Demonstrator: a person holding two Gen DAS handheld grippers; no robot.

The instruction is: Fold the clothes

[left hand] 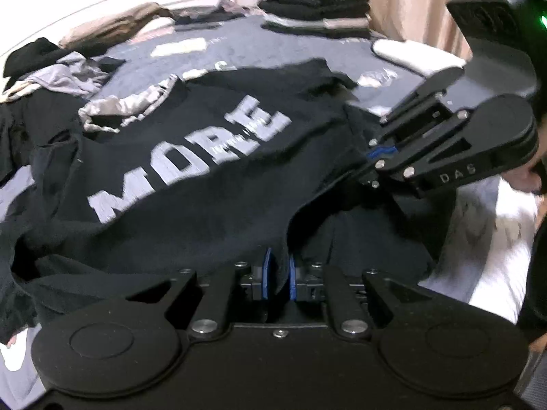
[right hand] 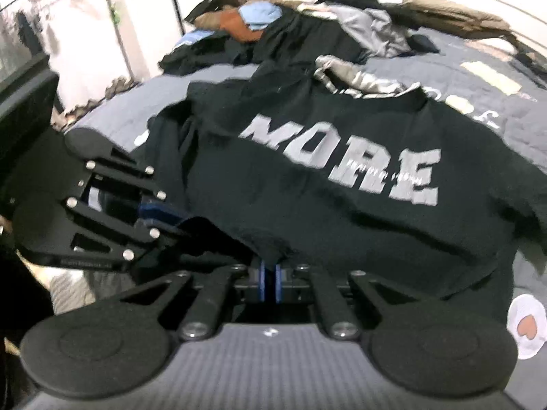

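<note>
Bed (left hand: 143,54) carries a black shirt (left hand: 191,157); left tongs (left hand: 278,275) and right tongs (right hand: 270,282) both pinch its hem.

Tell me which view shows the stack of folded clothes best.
The left wrist view. The folded stack sits in full at the far edge of the bed, dark pieces over lighter ones, though blurred. The right wrist view does not show it; it shows only the unfolded pile behind the black shirt.
</note>
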